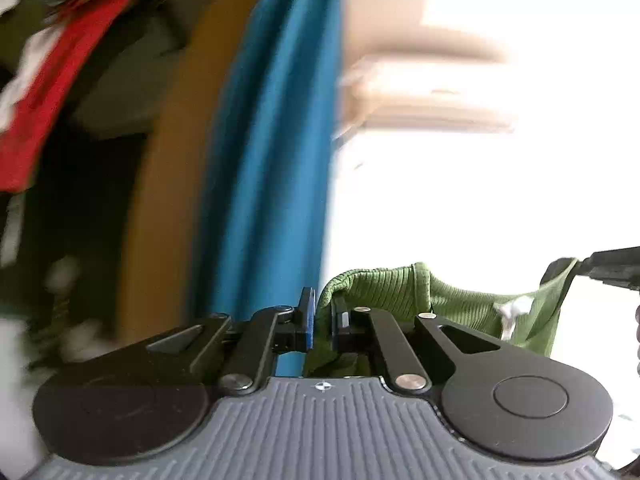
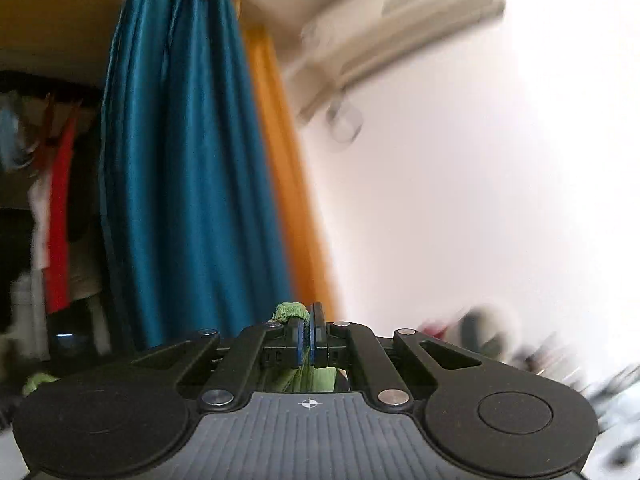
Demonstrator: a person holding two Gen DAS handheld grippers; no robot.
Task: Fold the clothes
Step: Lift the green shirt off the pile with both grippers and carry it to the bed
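Green ribbed garment (image 1: 384,292) is up in the air, stretched between both tools, right of the blue curtain (image 1: 272,140). My left hand-held gripper (image 1: 322,320) is clamped nearly closed on one ribbed edge; my right hand-held gripper (image 2: 306,334) is pinched tight on another bit of hem. Risks as I see them: both bites are thin, near the pad tips, so a sharp shake could slip the knit out. Fabric could also swing into the curtain. Both views are motion-blurred, so I can't judge how the rest hangs.
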